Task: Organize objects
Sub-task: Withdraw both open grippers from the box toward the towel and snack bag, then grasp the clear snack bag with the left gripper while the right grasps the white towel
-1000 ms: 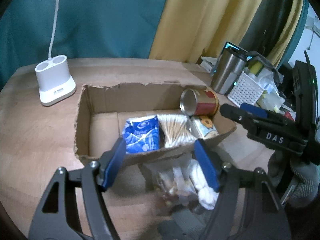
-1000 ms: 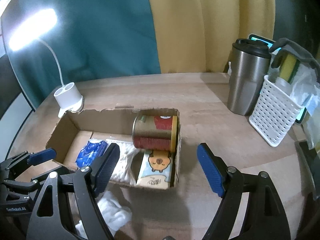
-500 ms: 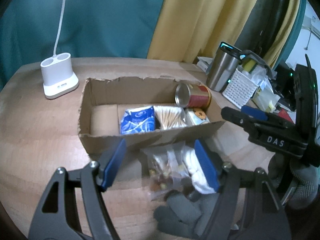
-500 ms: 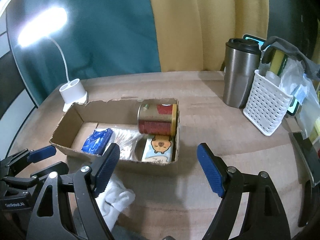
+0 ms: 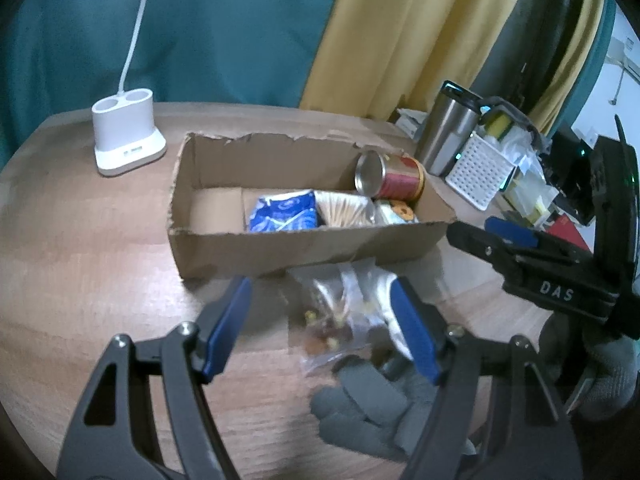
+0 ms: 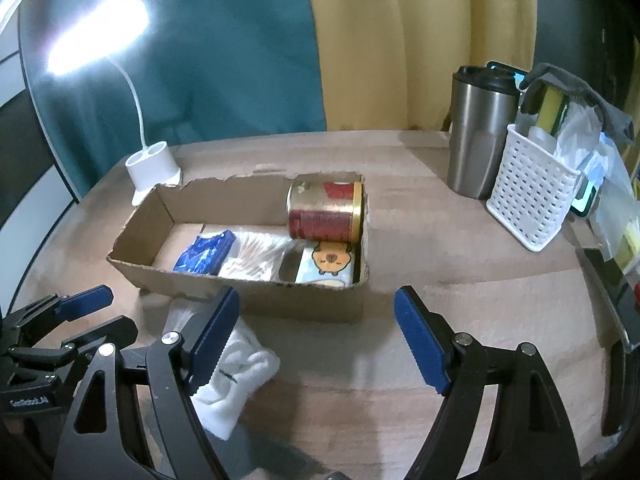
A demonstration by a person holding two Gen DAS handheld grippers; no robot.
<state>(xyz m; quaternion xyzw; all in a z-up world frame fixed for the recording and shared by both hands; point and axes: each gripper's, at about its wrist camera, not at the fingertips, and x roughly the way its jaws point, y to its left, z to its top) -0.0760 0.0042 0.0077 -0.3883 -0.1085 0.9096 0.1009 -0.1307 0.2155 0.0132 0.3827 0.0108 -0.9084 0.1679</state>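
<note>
White capital letters "DAS" stand on the black body of the right gripper [image 5: 508,232], at the right edge of the left wrist view. In the right wrist view, small white lettering runs along the black body of the left gripper [image 6: 86,296] at the near left; it is too small to make out with certainty. The red and gold can [image 6: 325,211], lying on its side at the right end of the cardboard box [image 6: 256,292], bears label print that is too blurred to read. The pack [image 6: 329,262] under the can shows a cartoon animal face but no legible words. The blue packet [image 5: 284,213] carries white markings that cannot be read.
</note>
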